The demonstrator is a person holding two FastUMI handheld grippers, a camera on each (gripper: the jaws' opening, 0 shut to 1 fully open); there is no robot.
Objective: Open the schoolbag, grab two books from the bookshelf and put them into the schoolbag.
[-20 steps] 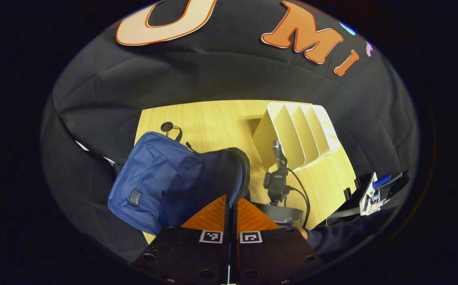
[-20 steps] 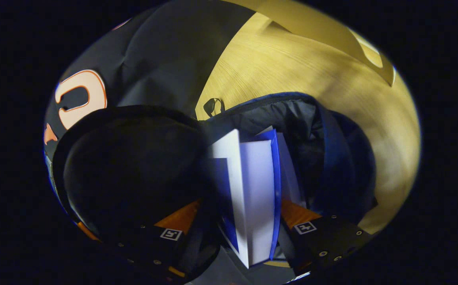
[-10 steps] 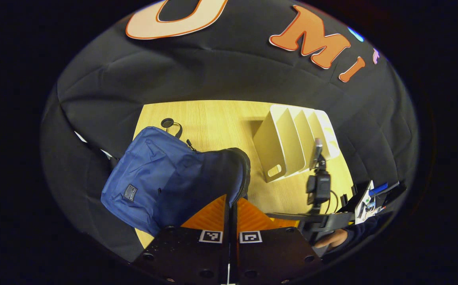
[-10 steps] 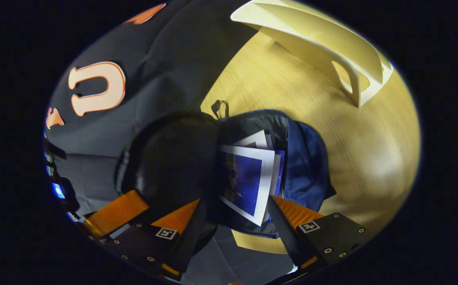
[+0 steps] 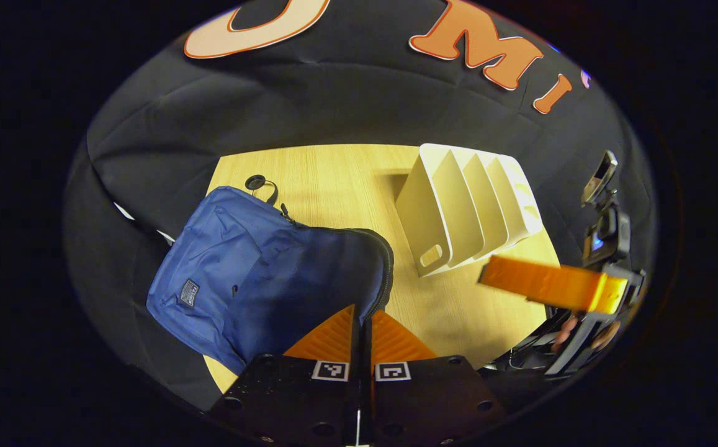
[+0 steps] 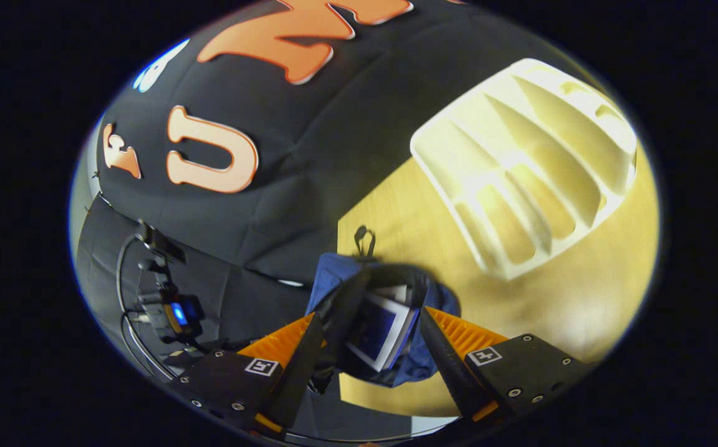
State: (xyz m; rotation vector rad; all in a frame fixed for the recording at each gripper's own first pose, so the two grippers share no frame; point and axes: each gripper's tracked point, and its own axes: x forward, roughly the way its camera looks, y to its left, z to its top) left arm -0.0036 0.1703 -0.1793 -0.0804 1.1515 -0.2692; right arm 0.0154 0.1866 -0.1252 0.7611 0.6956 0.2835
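Schoolbag (image 5: 259, 273), blue soft fabric, slumps on the wooden desk (image 5: 334, 180); floppy, so grab its rim. Left hand-held gripper (image 5: 362, 323) pinches the zipper edge, right hand-held gripper (image 6: 368, 329) is apart over 2 books (image 6: 380, 326).
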